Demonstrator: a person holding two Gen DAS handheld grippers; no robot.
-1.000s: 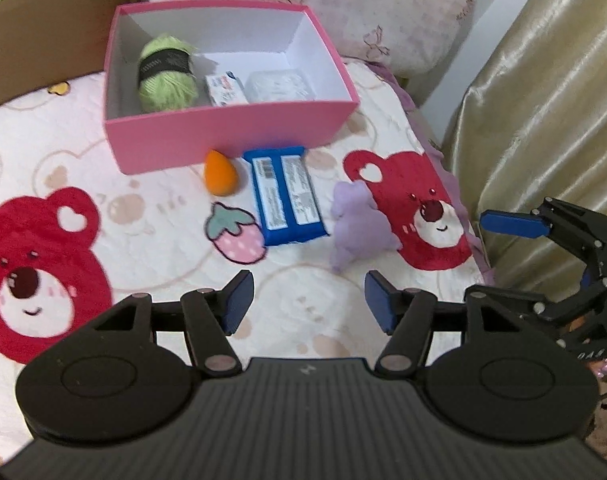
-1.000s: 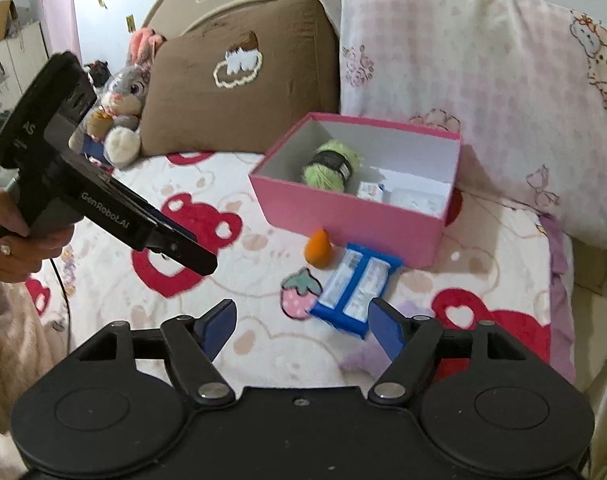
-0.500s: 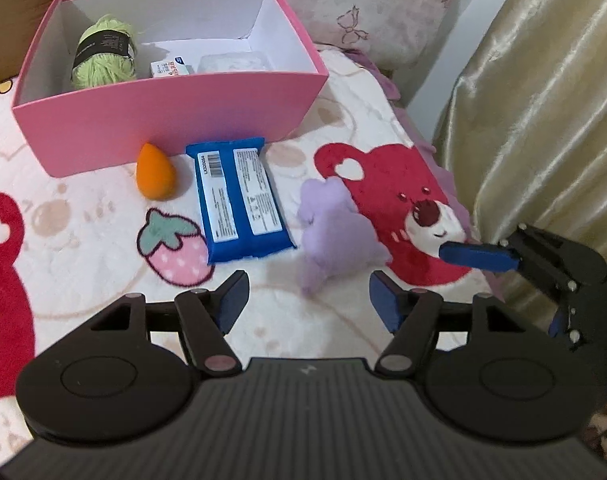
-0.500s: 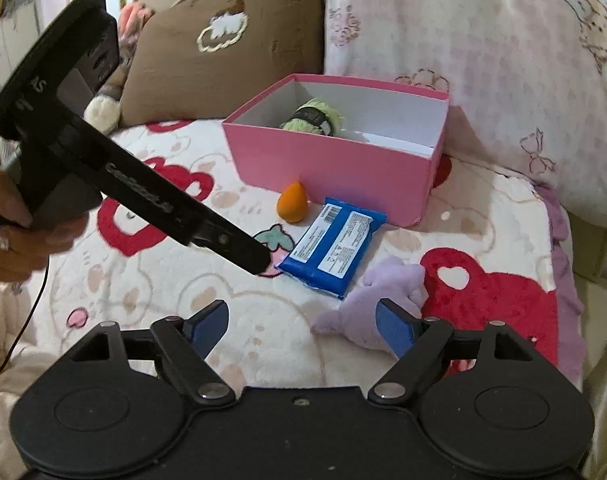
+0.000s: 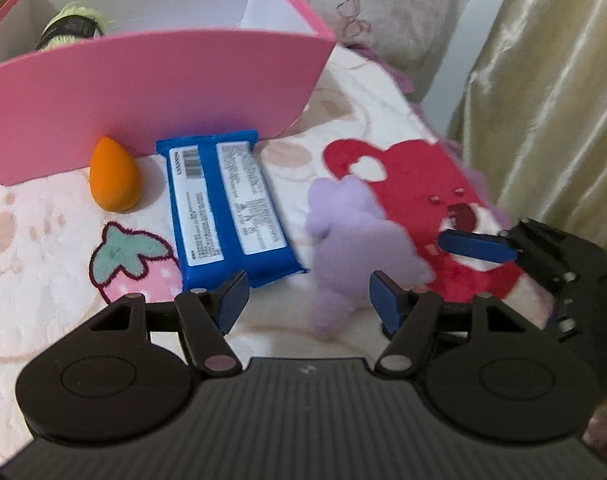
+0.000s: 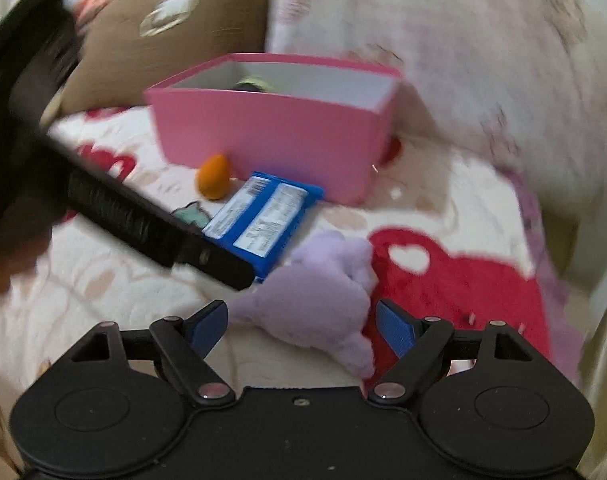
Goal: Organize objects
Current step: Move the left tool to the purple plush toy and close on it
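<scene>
My left tongs (image 5: 307, 302) stand apart with nothing pressed between them; the lower end of the purple plush toy (image 5: 343, 236) lies just ahead of the gap, nearer my right-hand pad. My right tongs (image 6: 301, 326) are apart too, and wider, and the same plush toy (image 6: 323, 292) lies in front of the gap and reaches a little way between the pads, neither of which presses on it. From my left tongs, the blue packet (image 5: 227, 208) lies flat ahead and slightly left, its near end close to my left pad. Further left is the orange egg-shaped sponge (image 5: 113, 180), just in front of the pink box (image 5: 151, 92). Inside the box, at its far left, a green ball of yarn (image 5: 73, 28) peeks over the wall. Everything rests on a bedspread (image 5: 43, 248) printed with red bears.
</scene>
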